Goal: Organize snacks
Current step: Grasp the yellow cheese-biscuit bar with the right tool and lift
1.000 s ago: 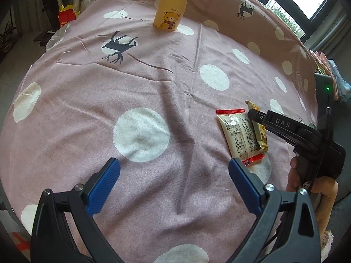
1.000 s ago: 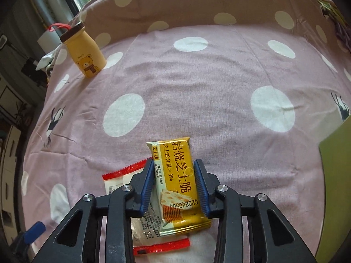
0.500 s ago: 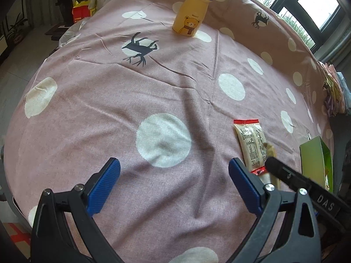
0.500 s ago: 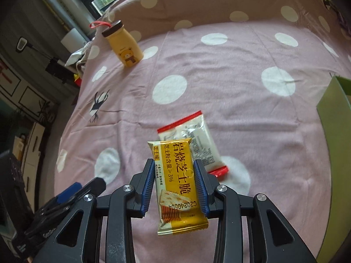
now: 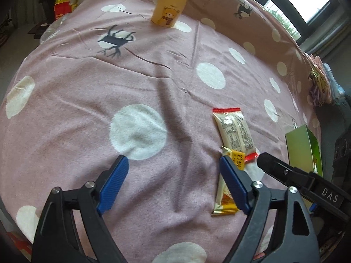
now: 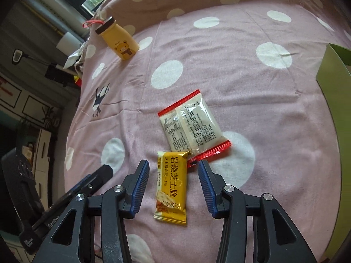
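A yellow cracker packet (image 6: 172,186) lies flat on the pink dotted cloth between the open fingers of my right gripper (image 6: 173,188), which does not touch it. A white packet with red ends (image 6: 193,127) lies just beyond it. In the left wrist view the yellow packet (image 5: 228,188) is partly hidden behind my right finger pad, and the white packet (image 5: 234,131) lies past it. My left gripper (image 5: 173,186) is open and empty above the cloth. The right gripper's finger shows at the right in that view (image 5: 276,166).
A green box (image 6: 335,92) stands at the right edge, also seen in the left wrist view (image 5: 303,149). A yellow bear bottle (image 5: 170,8) stands at the far side of the cloth (image 5: 87,87). Folded items lie at the far right edge (image 5: 320,83).
My right gripper has opened and let go of the yellow packet, which now lies on the cloth beside the white packet. Half a second ago it held the packet in the air.
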Demonstrator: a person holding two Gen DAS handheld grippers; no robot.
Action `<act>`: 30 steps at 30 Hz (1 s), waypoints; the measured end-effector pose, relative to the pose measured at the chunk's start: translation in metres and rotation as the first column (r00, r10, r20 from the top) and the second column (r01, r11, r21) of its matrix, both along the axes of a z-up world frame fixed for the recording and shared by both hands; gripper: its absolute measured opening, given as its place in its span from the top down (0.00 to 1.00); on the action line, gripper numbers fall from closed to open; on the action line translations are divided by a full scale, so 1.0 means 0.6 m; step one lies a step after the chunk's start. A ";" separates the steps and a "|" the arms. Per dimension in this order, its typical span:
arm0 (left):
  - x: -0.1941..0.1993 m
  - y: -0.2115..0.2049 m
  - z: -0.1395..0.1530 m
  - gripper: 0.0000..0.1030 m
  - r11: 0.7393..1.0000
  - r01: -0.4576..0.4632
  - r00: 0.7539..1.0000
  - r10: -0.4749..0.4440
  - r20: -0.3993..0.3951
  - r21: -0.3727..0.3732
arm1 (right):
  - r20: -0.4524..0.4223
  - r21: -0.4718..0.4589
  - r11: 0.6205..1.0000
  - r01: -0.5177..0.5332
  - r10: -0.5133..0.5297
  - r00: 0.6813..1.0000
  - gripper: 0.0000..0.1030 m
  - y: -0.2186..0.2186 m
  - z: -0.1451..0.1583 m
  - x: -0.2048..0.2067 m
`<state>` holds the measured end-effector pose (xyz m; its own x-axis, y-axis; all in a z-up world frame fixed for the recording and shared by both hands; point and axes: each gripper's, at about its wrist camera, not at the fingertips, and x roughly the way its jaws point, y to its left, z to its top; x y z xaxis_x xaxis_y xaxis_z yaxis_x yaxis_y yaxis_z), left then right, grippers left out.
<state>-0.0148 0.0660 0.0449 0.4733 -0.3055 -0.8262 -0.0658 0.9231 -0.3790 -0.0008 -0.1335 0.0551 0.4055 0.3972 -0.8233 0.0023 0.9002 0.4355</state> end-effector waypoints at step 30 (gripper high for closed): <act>-0.009 -0.114 -0.012 0.74 0.966 0.249 0.968 -0.247 0.034 -0.076 | -0.053 0.052 0.998 -0.036 0.039 0.998 0.65 0.021 -0.032 0.003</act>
